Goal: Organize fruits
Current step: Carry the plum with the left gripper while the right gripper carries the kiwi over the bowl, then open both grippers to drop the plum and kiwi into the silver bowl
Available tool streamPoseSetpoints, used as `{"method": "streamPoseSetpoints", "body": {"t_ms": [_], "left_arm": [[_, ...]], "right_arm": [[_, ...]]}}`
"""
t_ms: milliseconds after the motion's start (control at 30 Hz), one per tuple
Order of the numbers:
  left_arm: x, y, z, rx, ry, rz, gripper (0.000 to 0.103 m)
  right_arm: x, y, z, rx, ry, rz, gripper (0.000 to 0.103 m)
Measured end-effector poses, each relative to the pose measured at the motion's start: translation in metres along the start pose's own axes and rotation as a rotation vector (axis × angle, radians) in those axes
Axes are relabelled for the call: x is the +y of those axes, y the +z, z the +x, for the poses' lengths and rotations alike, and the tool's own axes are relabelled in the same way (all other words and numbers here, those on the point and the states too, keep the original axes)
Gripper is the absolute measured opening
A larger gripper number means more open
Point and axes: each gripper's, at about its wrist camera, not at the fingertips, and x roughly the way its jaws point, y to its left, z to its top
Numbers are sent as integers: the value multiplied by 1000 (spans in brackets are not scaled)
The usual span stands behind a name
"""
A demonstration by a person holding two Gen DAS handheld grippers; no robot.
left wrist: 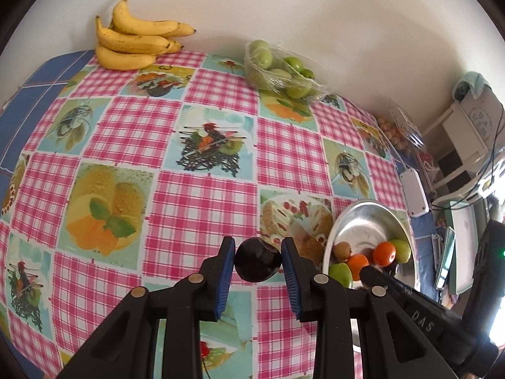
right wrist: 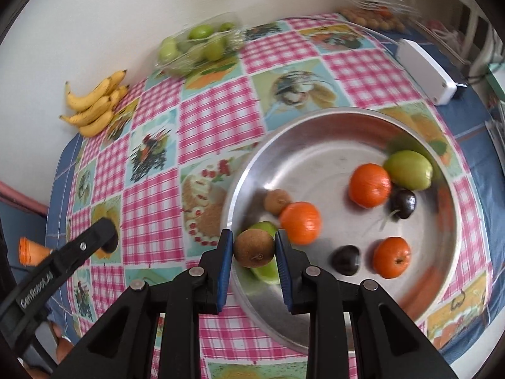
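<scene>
Left gripper (left wrist: 258,263) fingers clamp a dark plum (left wrist: 258,263), frame bottom centre, above the table (left wrist: 202,195). Right gripper (right wrist: 254,249) grips a brown fruit (right wrist: 254,249) over the bowl (right wrist: 315,123). Round skins: either may slip and roll.

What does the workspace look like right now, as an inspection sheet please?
Surface: pink checked tablecloth with food pictures.
Job's things: round metal bowl holding three oranges, green fruits, dark cherries, brown fruit; yellow banana bunch; wrapped tray of green fruits.
Clutter: white plastic box.
Tongs: left tongs shut on dark round plum; right tongs shut on brown round fruit.
Cables: dark cords beyond table.
Surroundings: white wall.
</scene>
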Motion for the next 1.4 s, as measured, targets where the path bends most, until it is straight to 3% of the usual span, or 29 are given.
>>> {"method": "streamPoseSetpoints", "body": {"t_ms": [533,1033,1400], "left_arm": [[-91,-44,23,117,-105,215,32],[-117,-67,43,162,-104,322,33],[-111,-69,58,206,-121,290,33]], "right_arm": [[-82,1,-25,-55,-64,200,28],[-75,0,-3,8,-48,162,28],[-72,1,8,27,-45,149,28]]}}
